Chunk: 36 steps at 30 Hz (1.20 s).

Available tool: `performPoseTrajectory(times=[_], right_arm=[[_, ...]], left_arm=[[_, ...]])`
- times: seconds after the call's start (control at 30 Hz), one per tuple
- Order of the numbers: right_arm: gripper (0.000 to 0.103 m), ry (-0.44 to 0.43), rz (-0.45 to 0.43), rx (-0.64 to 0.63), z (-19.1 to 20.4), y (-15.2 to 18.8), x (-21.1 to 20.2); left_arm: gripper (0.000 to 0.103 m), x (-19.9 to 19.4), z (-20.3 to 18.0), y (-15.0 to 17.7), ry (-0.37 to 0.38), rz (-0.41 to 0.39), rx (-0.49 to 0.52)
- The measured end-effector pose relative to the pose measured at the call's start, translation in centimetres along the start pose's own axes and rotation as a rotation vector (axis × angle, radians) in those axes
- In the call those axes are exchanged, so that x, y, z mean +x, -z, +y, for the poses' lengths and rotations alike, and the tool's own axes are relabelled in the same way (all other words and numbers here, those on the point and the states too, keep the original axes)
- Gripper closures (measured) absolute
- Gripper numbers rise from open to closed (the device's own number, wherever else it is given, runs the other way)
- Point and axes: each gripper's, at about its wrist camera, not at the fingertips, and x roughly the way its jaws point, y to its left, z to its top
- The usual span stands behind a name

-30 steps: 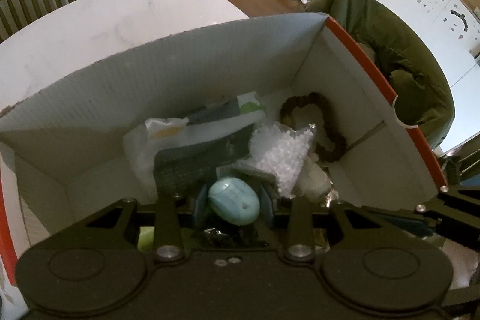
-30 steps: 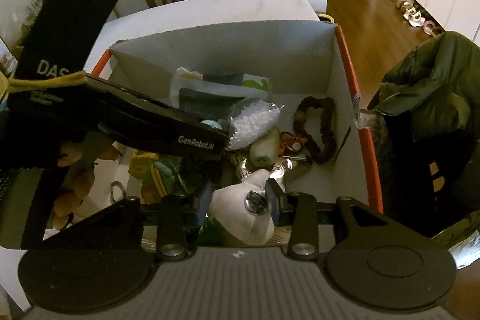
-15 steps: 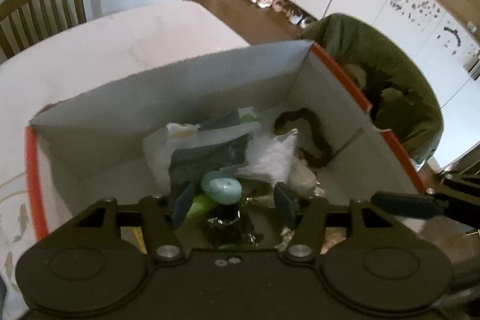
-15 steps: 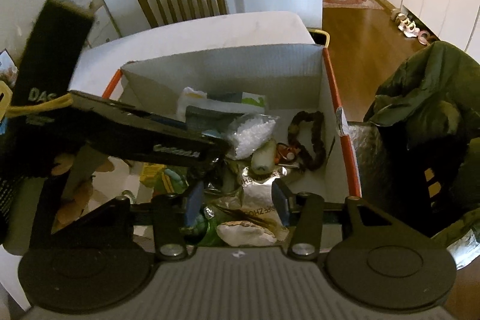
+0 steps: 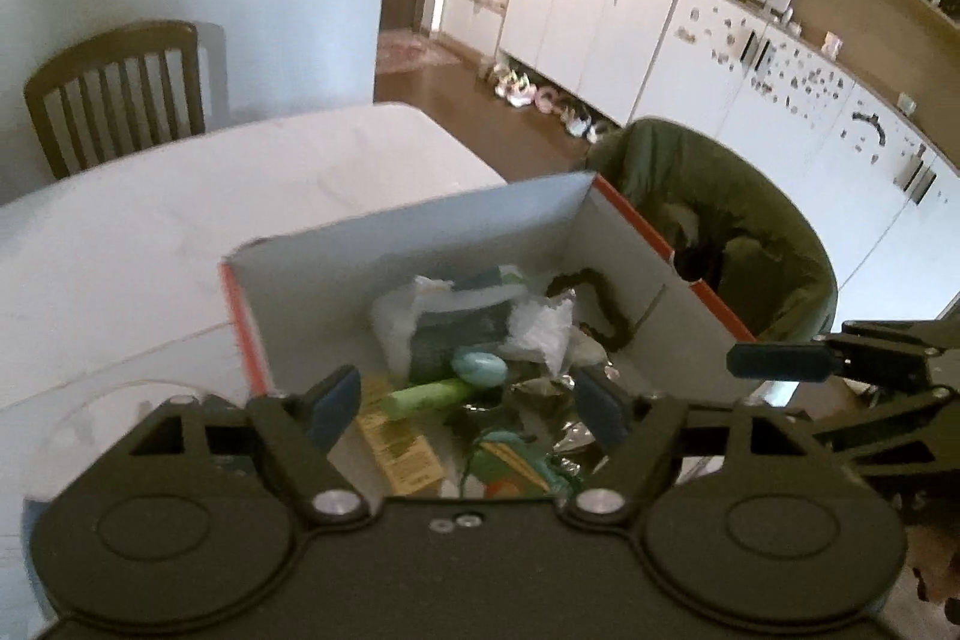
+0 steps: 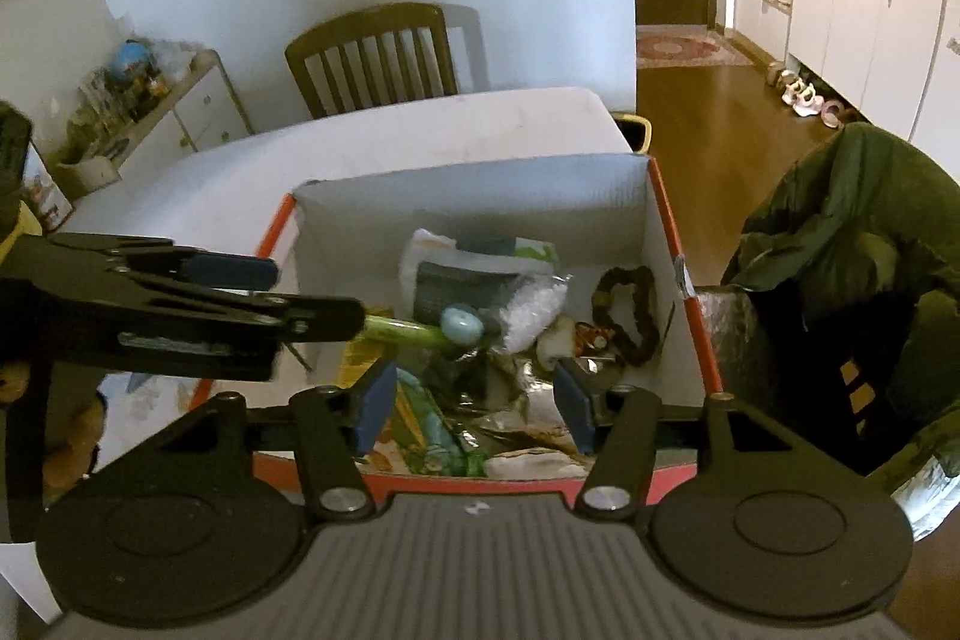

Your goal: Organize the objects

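Cardboard box (image 6: 468, 196) on the counter (image 5: 180, 220) holds clutter; left tool (image 5: 465, 409) and right tool (image 6: 474, 400) spread wide, gripping nothing.

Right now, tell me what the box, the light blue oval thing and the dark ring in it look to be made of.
Box: probably cardboard, matte grey-white inside, orange outside, with thin creased walls.
Light blue oval thing: likely hard plastic or soap, smooth with a soft sheen; unclear which.
Dark ring: looks like gathered fabric or beads, matte and bumpy; too blurred to settle.
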Motion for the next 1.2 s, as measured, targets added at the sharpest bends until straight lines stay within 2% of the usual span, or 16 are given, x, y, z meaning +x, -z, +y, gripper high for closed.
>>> performPoseTrajectory(times=[0.2,0.27,0.43,0.57,0.67,1.2], right_arm=[[0.039,-0.005,-0.052,0.031,1.4,0.5,-1.6],[0.037,-0.014,-0.078,0.041,1.9,0.7,-2.2],[0.029,-0.035,-0.144,0.059,3.4,1.1,-3.7],[0.023,-0.030,-0.187,0.064,4.7,1.5,-4.8],[0.022,-0.013,-0.204,0.055,5.6,1.8,-5.3],[0.019,0.052,-0.263,0.050,9.5,3.7,-7.0]], left_arm=[[0.024,-3.7,1.1,0.7,-0.004,-0.066,0.016],[0.018,-4.9,1.4,0.9,-0.004,-0.088,0.022],[0.013,-7.3,1.8,1.8,-0.011,-0.135,0.057],[0.004,-9.0,2.4,2.4,0.004,-0.164,0.057],[0.001,-10.0,2.9,2.8,0.023,-0.181,0.053],[0.000,-12.6,4.6,4.9,0.062,-0.206,0.047]])
